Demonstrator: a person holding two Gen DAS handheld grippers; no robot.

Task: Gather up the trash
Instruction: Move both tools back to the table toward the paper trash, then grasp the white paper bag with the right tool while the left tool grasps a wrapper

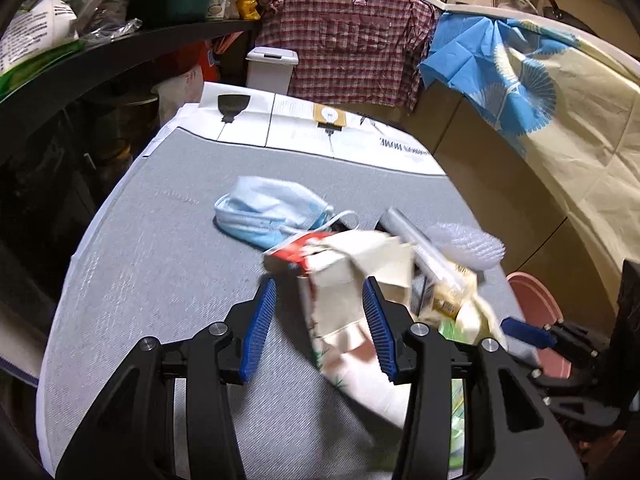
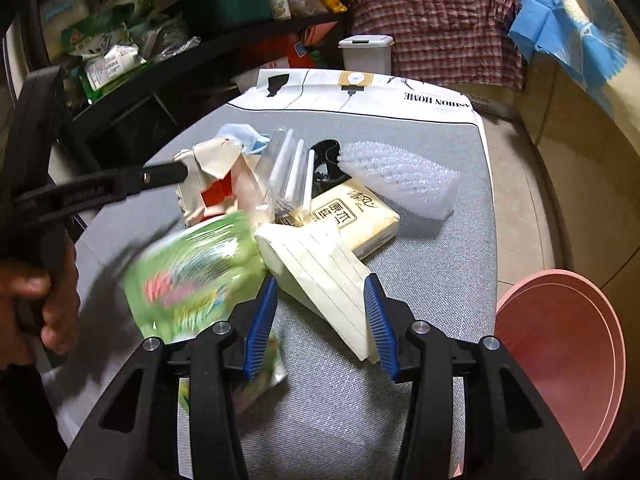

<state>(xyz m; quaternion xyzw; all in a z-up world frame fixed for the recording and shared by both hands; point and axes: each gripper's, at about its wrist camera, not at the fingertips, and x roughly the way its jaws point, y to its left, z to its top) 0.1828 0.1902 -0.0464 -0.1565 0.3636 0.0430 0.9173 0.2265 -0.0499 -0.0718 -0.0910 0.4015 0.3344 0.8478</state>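
Observation:
On the grey table (image 1: 160, 260) lies a heap of trash. In the left wrist view my left gripper (image 1: 320, 292) stands open around a crumpled white and red carton (image 1: 340, 276); the carton lies against the right-hand pad, with bare table showing at the other. A pale blue face mask (image 1: 272, 208) lies just beyond. In the right wrist view my right gripper (image 2: 320, 296) is open over a folded lined paper (image 2: 320, 276). A blurred green packet (image 2: 192, 272) sits against the outside of its left finger. Nothing is pinched.
Yellow tissue pack (image 2: 356, 216), bubble wrap (image 2: 400, 180) and a clear sleeve of white sticks (image 2: 292, 172) crowd the heap. A pink tub (image 2: 560, 360) stands off the table's right edge. A white lidded bin (image 1: 272, 68) and cluttered shelves (image 2: 120, 52) stand behind.

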